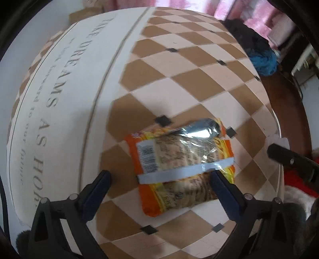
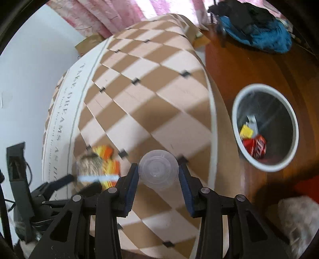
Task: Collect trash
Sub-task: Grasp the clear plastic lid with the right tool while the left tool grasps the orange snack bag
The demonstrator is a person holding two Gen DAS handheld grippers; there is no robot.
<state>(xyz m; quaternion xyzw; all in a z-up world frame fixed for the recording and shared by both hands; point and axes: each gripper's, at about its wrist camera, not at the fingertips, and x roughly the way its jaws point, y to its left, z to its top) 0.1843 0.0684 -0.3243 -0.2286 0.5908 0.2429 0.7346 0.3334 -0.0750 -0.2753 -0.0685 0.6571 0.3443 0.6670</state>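
An orange instant-noodle packet [image 1: 183, 169] lies flat on the checkered tablecloth [image 1: 179, 79], barcode side up. My left gripper [image 1: 159, 177] hovers over it, pointing down, open wide. Its left finger is off the packet's edge and its right finger is over the packet's right side. My right gripper [image 2: 158, 173] is shut on a clear plastic cup [image 2: 158, 169], held above the table's right part. The packet [image 2: 107, 165] shows blurred to the cup's left. A white-rimmed trash bin [image 2: 267, 169] stands on the floor to the right, with red and yellow wrappers inside.
The table's white edge band [image 2: 212, 119] runs between the cup and the bin. Brown wooden floor [image 2: 239, 65] surrounds the bin. A blue and black pile of clothes [image 2: 265, 37] sits at the far right. Pink curtains [image 2: 103, 18] hang behind.
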